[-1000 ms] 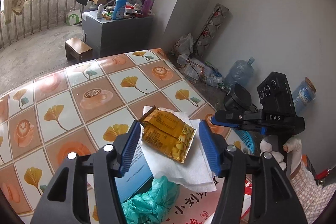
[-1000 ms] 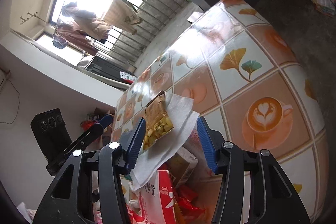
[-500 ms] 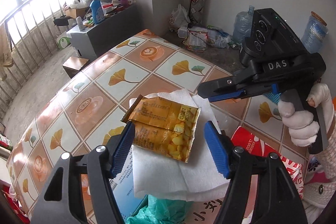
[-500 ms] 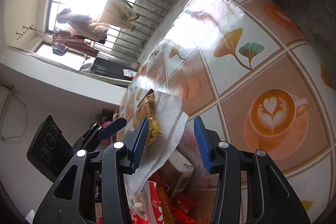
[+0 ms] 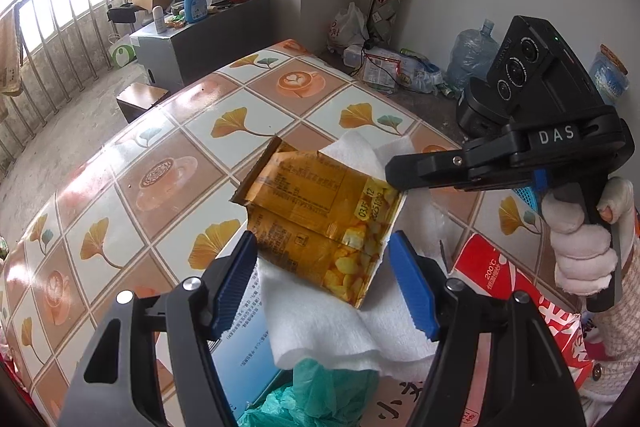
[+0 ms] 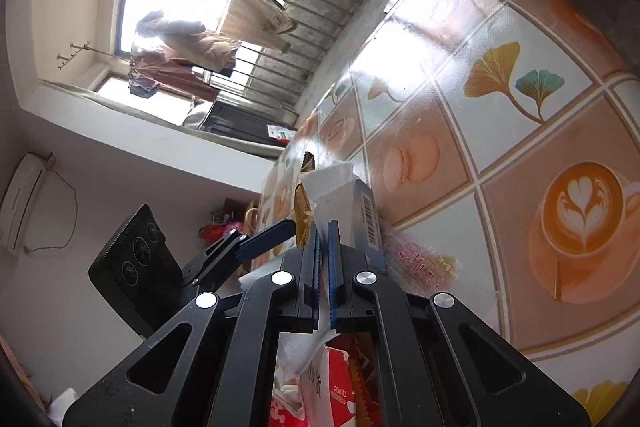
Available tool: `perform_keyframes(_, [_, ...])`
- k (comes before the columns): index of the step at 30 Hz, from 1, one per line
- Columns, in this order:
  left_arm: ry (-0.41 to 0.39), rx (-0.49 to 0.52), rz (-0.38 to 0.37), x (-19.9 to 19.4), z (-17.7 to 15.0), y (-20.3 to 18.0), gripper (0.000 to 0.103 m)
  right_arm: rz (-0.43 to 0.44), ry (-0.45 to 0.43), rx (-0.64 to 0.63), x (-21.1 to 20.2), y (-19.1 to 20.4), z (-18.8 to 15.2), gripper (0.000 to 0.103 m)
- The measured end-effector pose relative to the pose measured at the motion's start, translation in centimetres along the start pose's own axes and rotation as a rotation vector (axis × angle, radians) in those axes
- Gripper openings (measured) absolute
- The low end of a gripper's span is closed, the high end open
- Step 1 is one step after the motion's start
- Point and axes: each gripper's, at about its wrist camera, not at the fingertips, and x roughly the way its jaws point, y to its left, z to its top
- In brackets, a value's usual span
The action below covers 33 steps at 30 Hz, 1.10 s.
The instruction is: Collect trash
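An orange snack wrapper (image 5: pixel 320 203) lies on a white tissue (image 5: pixel 332 323), on top of a pile of trash at the table's near edge. My left gripper (image 5: pixel 320 241) is open, its blue pads standing on either side of the wrapper's near end without touching it. My right gripper (image 5: pixel 394 173) comes in from the right in a gloved hand (image 5: pixel 580 251), its tip at the wrapper's far right corner. In the right wrist view the right gripper (image 6: pixel 323 227) is shut, with the tissue (image 6: pixel 330 179) running in between its pads and the wrapper (image 6: pixel 302 211) just left of them.
Under the tissue lie a red packet (image 5: pixel 504 267), a green plastic bag (image 5: pixel 320 399) and a blue and white box (image 5: pixel 248 347). The tablecloth (image 5: pixel 160 187) with leaf and coffee prints stretches beyond. A grey cabinet (image 5: pixel 208 43) and a water jug (image 5: pixel 468 59) stand on the floor behind.
My right gripper's jaws have closed together on the tissue. My left gripper has sunk and rolled, coming closer over the wrapper, and stays open.
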Motion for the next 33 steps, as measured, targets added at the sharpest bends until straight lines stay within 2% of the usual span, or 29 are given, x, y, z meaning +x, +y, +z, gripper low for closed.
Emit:
perform_keyframes(6, [-0.039,-0.002,-0.017,-1.0,-0.3,0.0,0.066,0.111,0.016,-0.004,0.0,1.7,0.2,0.0])
perform_keyframes(12, [-0.063,-0.014,0.0,-1.3,-0.5,0.0,0.065,0.161,0.048,-0.004,0.8,2.5,0.2,0.0])
perform_keyframes(14, [-0.073,-0.018,-0.005,-1.5,-0.5,0.2,0.058,0.164,0.053,-0.006,0.9,2.7,0.2,0.0])
perform_keyframes(19, [-0.085,-0.042,-0.015,-2.0,-0.8,0.6,0.027,0.163,0.059,-0.02,1.0,3.4,0.5,0.0])
perform_keyframes(21, [-0.091,-0.048,-0.02,-2.3,-0.9,0.8,0.02,0.159,0.059,-0.025,1.2,3.8,0.5,0.0])
perform_keyframes(27, [-0.112,-0.043,-0.006,-3.2,-1.8,1.3,0.013,0.148,0.044,-0.046,0.9,4.5,0.7,0.0])
perform_keyframes(33, [-0.185,-0.109,0.019,-6.2,-1.8,3.2,0.012,0.182,-0.013,-0.051,-0.7,4.9,1.1,0.0])
